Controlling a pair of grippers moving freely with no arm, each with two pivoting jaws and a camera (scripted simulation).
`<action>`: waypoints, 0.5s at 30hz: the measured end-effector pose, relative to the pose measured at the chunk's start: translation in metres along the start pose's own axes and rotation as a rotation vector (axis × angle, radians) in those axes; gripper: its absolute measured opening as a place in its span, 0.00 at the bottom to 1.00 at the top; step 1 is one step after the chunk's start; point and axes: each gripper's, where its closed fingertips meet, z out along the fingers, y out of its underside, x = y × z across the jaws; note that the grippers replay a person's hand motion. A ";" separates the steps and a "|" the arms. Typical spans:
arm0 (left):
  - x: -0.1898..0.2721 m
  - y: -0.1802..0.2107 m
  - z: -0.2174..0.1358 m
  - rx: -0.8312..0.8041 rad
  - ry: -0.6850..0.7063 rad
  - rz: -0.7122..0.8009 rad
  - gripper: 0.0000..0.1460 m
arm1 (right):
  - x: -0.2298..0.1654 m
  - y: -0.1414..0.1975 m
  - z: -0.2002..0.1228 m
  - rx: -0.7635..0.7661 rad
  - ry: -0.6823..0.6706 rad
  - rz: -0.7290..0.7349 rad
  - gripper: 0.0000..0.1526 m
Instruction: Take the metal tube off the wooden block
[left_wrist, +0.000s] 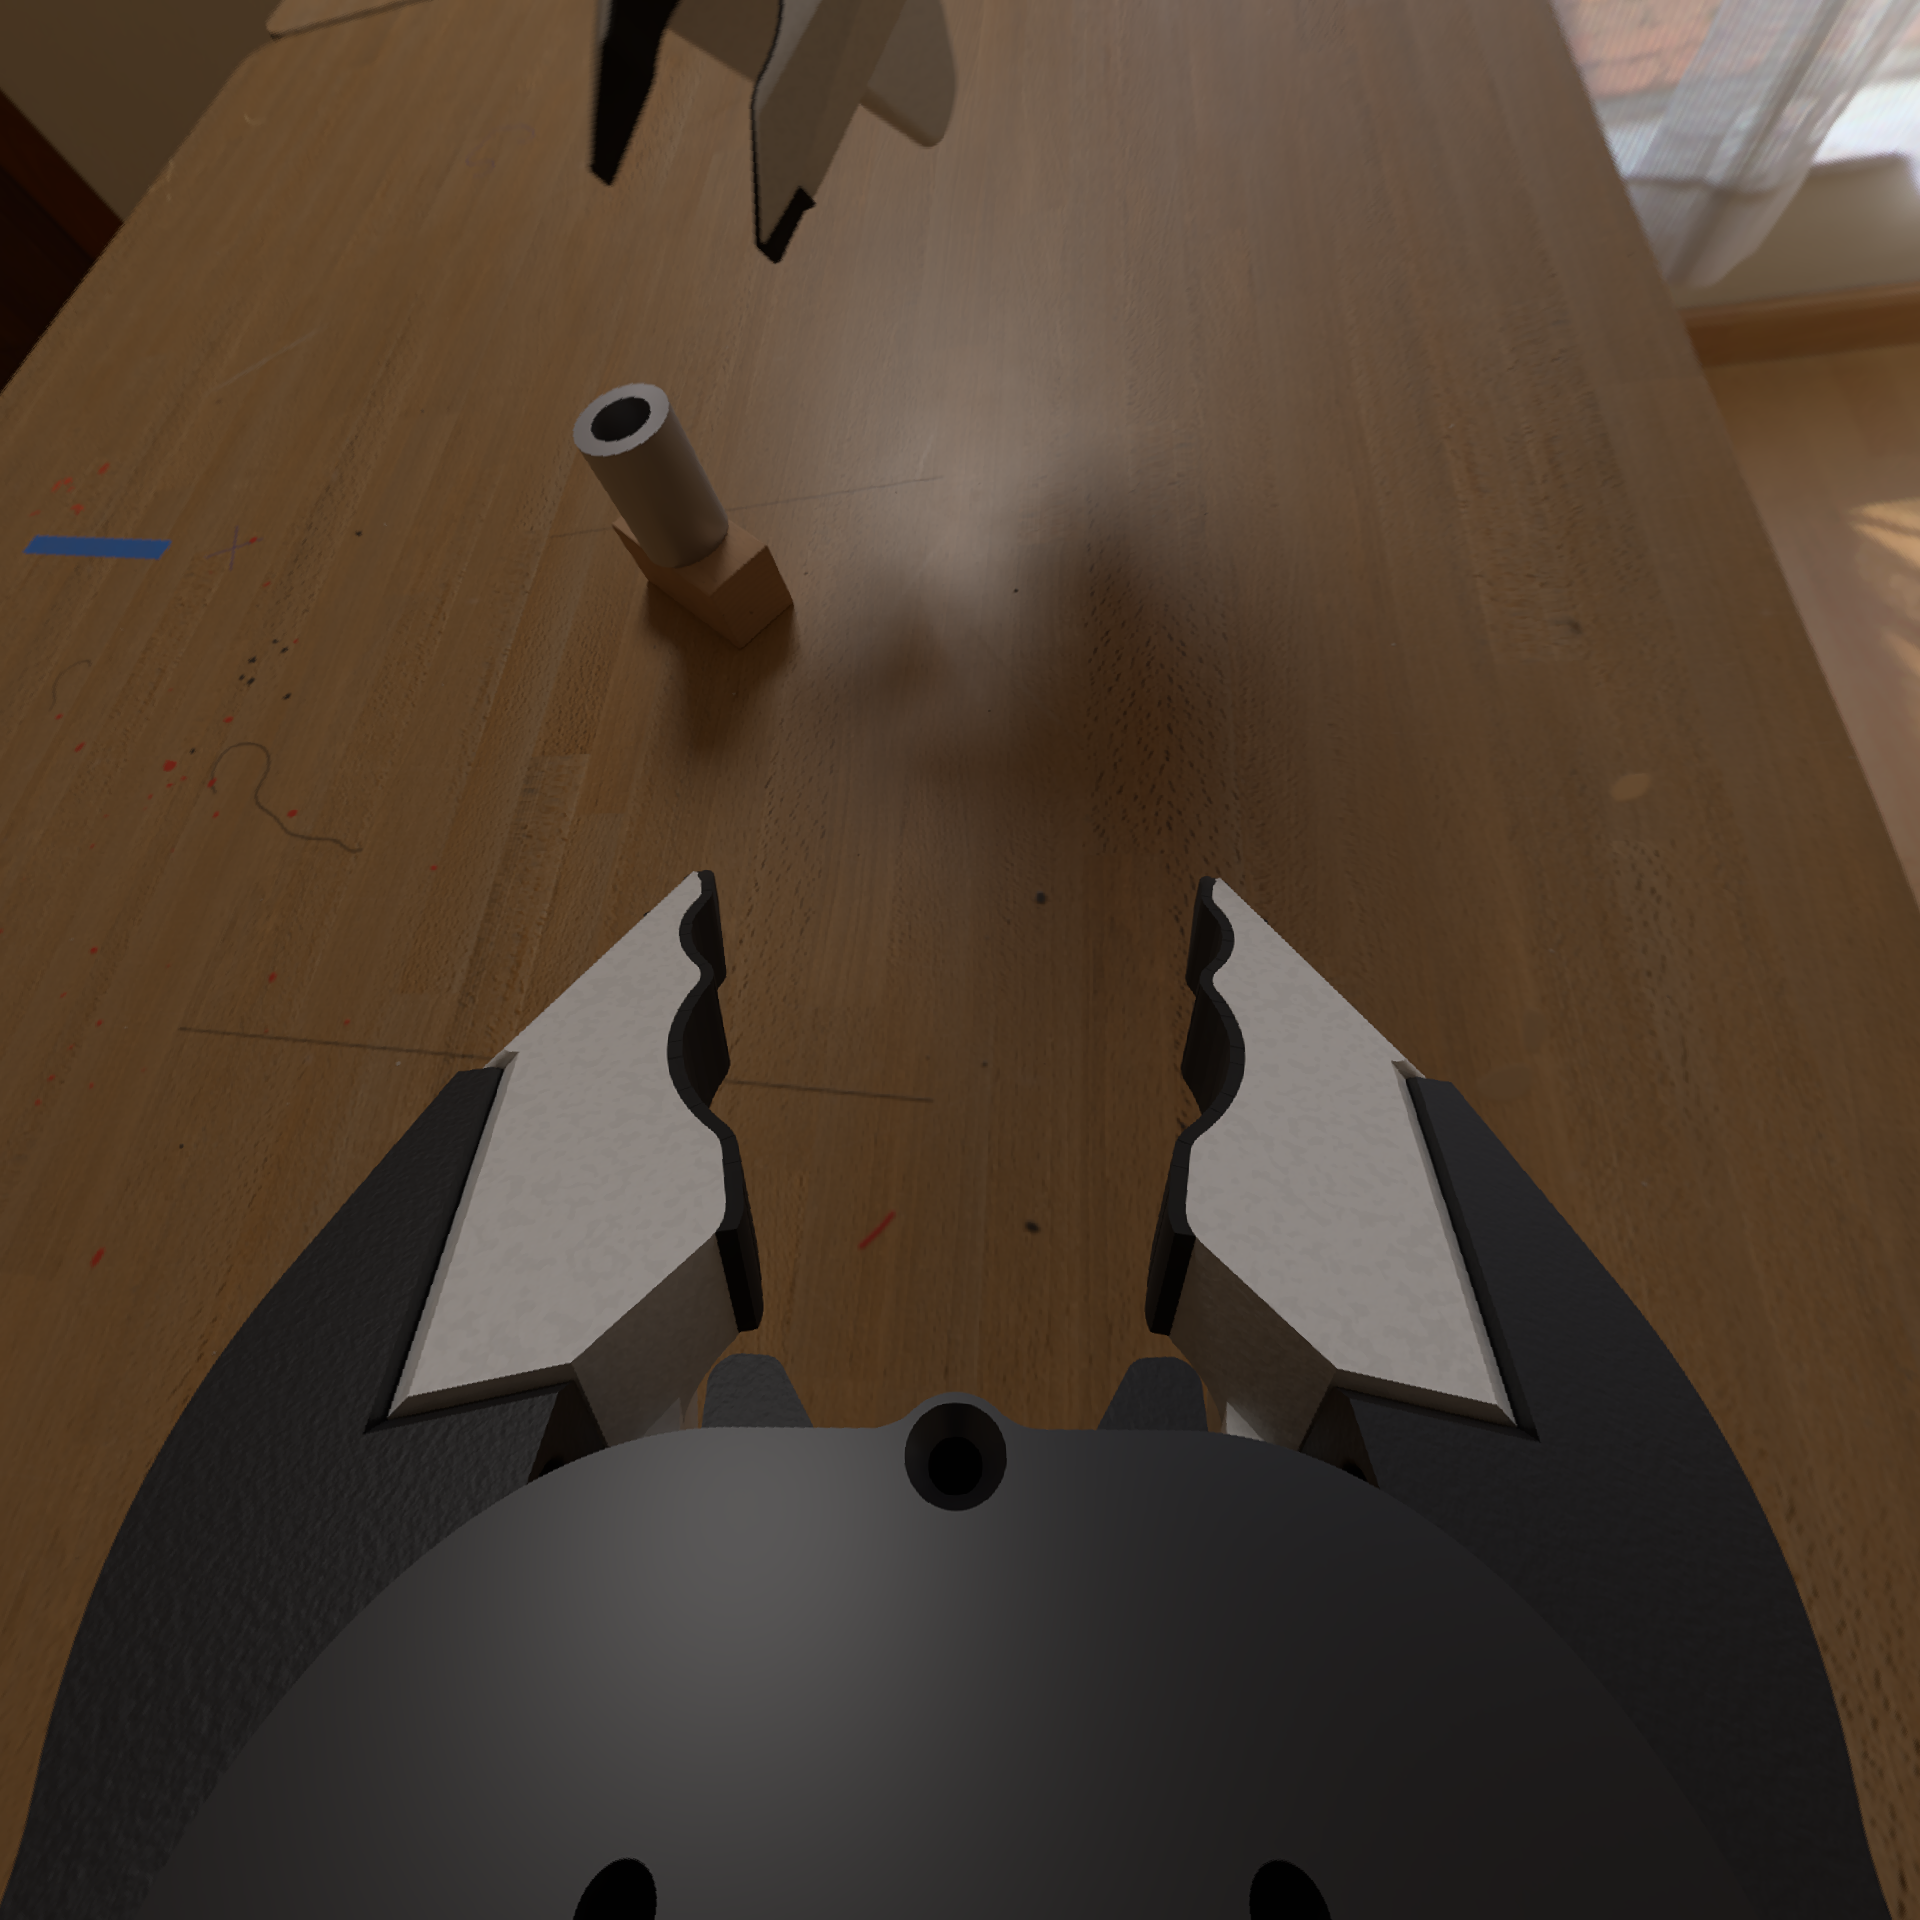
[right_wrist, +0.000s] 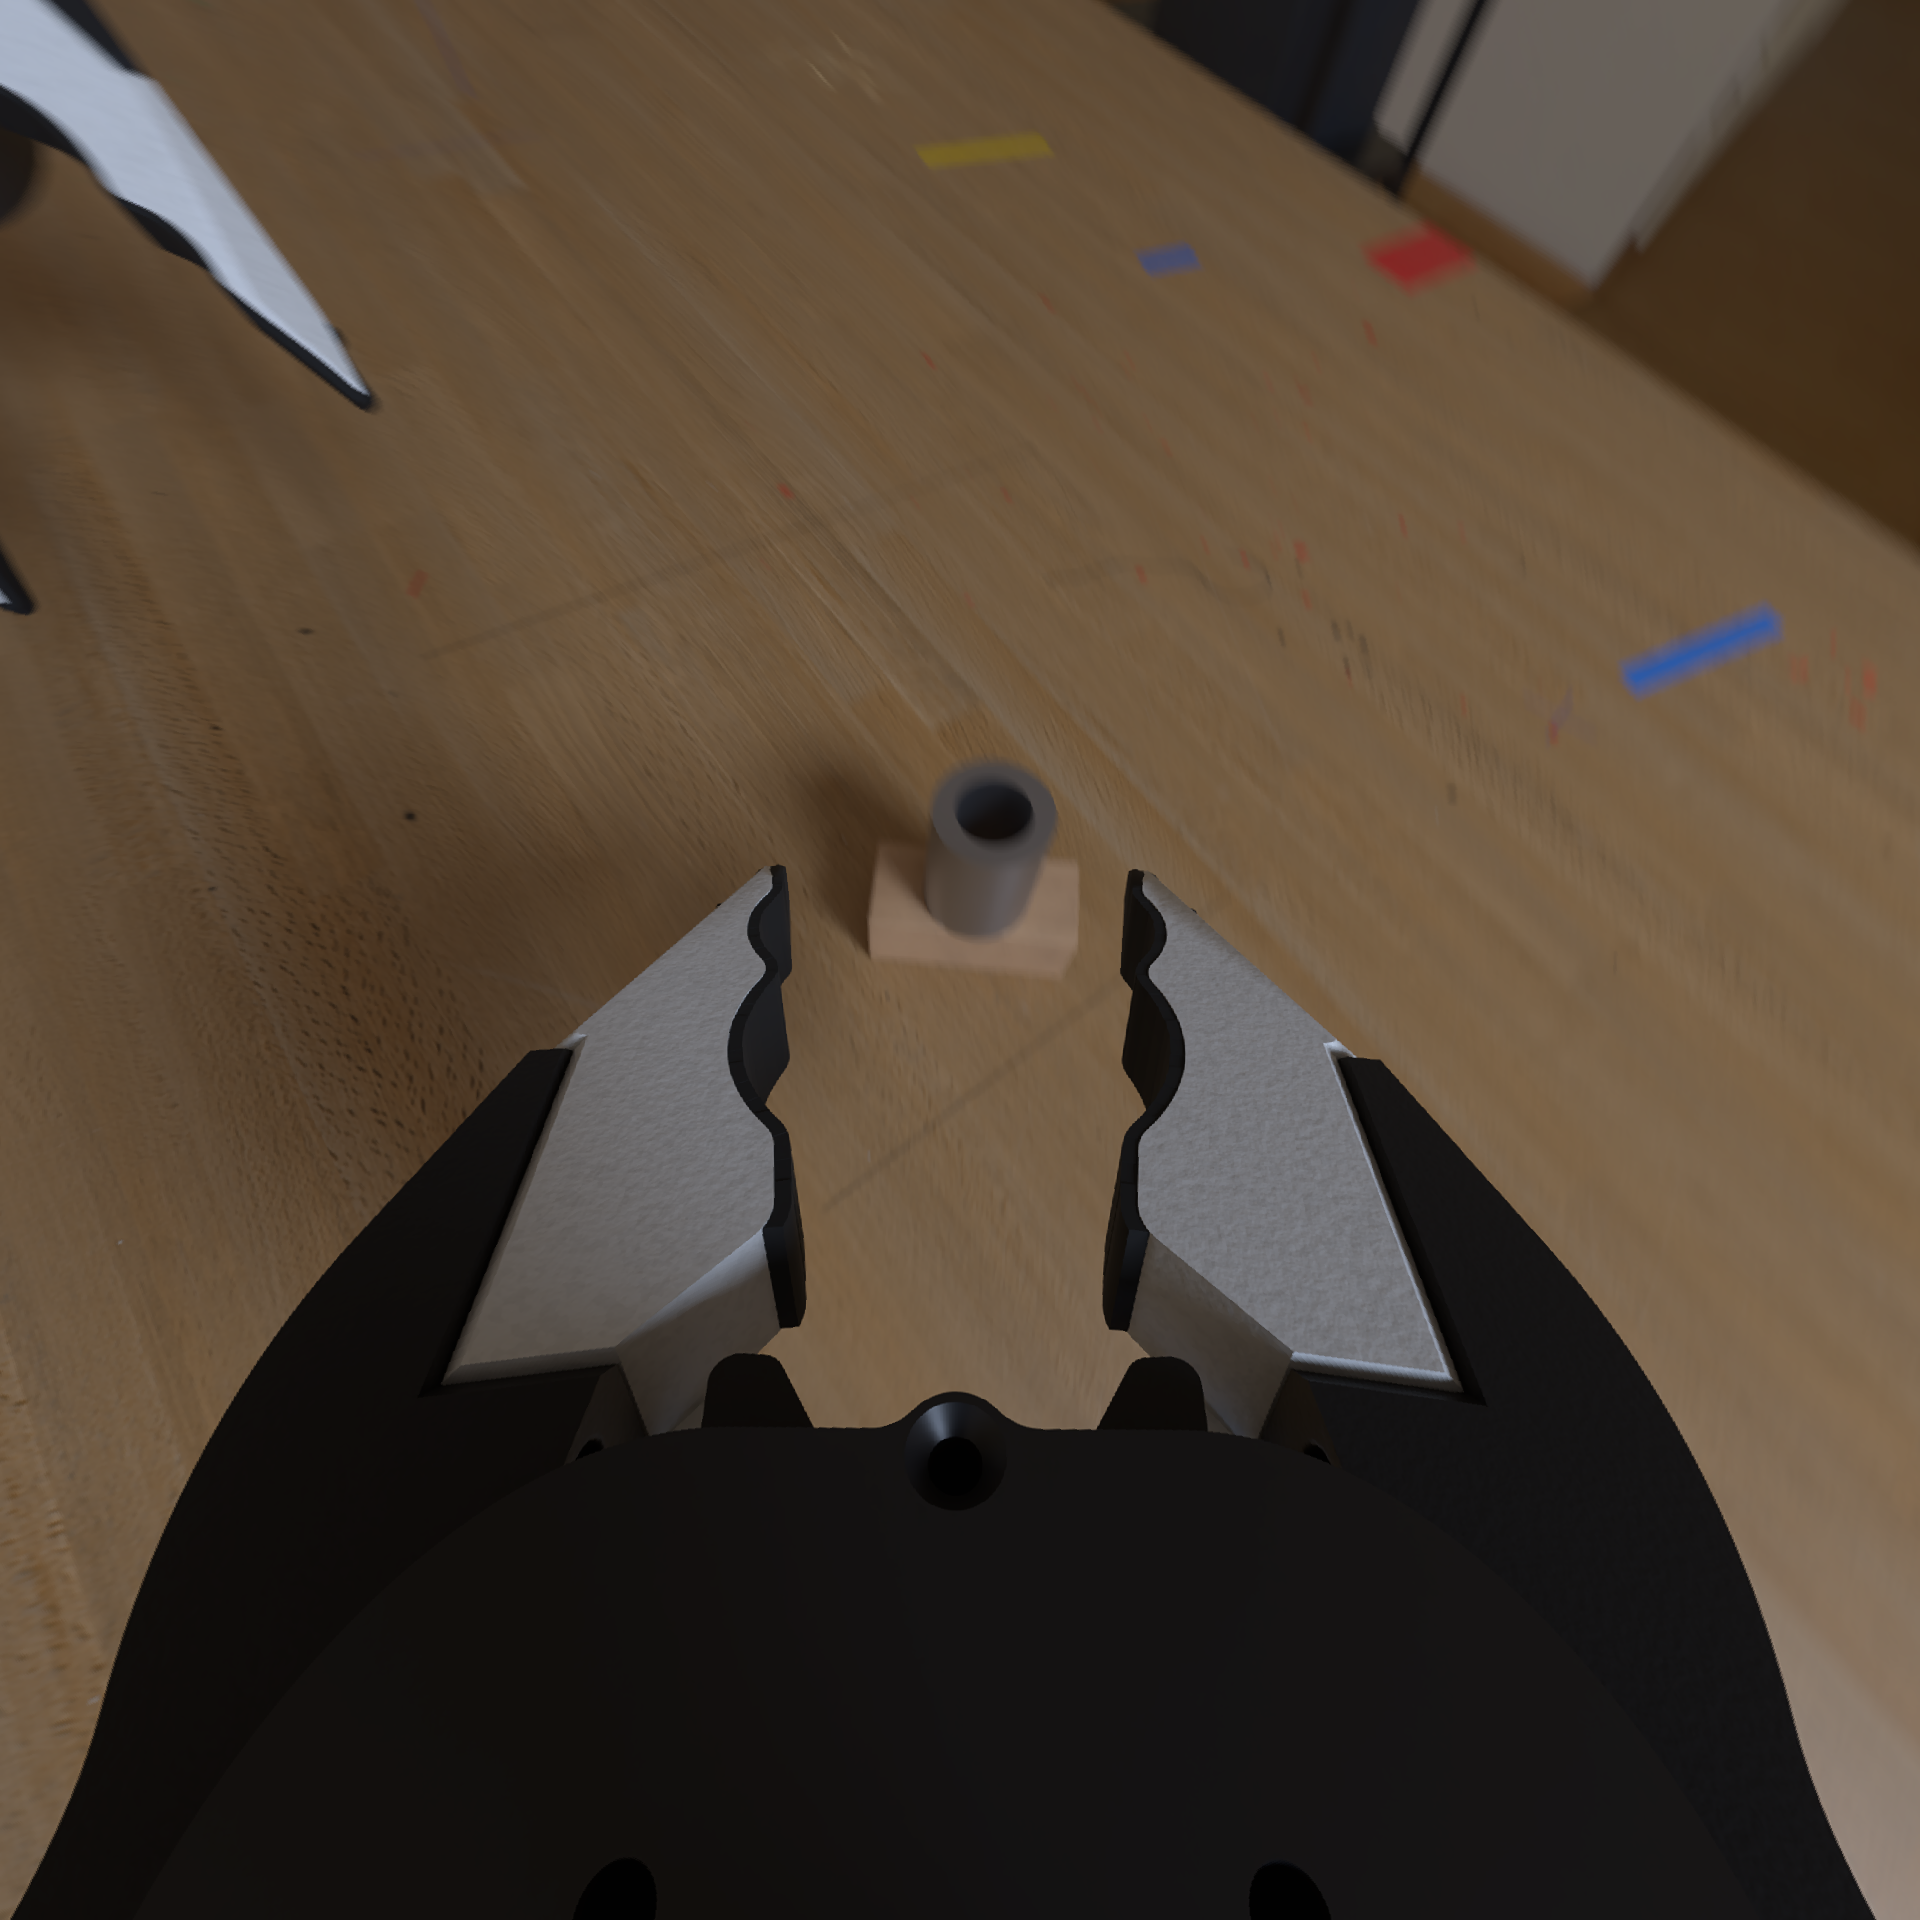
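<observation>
A grey metal tube (left_wrist: 652, 478) stands upright on a small wooden block (left_wrist: 727, 592) on the wooden table; both also show in the right wrist view, the tube (right_wrist: 987, 862) and the block (right_wrist: 1049, 930). My left gripper (left_wrist: 954, 883) is open and empty, well short of the block and to its right. My right gripper (right_wrist: 956, 878) is open and empty, hovering just before the block, with the tube seen between its fingertips. The right gripper also shows far off in the left wrist view (left_wrist: 691, 213). One finger (right_wrist: 208, 239) of the left gripper shows in the right wrist view.
The table (left_wrist: 1299, 623) carries paint specks and tape marks: blue (left_wrist: 99, 548), blue (right_wrist: 1699, 649), yellow (right_wrist: 985, 151), red (right_wrist: 1415, 258). The table's right edge and the floor (left_wrist: 1829, 499) lie to the right in the left wrist view.
</observation>
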 end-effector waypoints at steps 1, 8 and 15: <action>-0.001 -0.001 0.003 -0.016 -0.006 0.000 0.61 | 0.004 0.011 -0.002 -0.033 0.024 0.050 0.43; 0.002 0.008 0.026 -0.146 0.013 -0.042 0.59 | 0.000 0.047 0.011 -0.129 -0.060 0.203 0.45; 0.003 0.004 0.025 -0.128 0.000 -0.061 0.60 | -0.009 0.035 0.019 -0.165 -0.031 0.198 0.37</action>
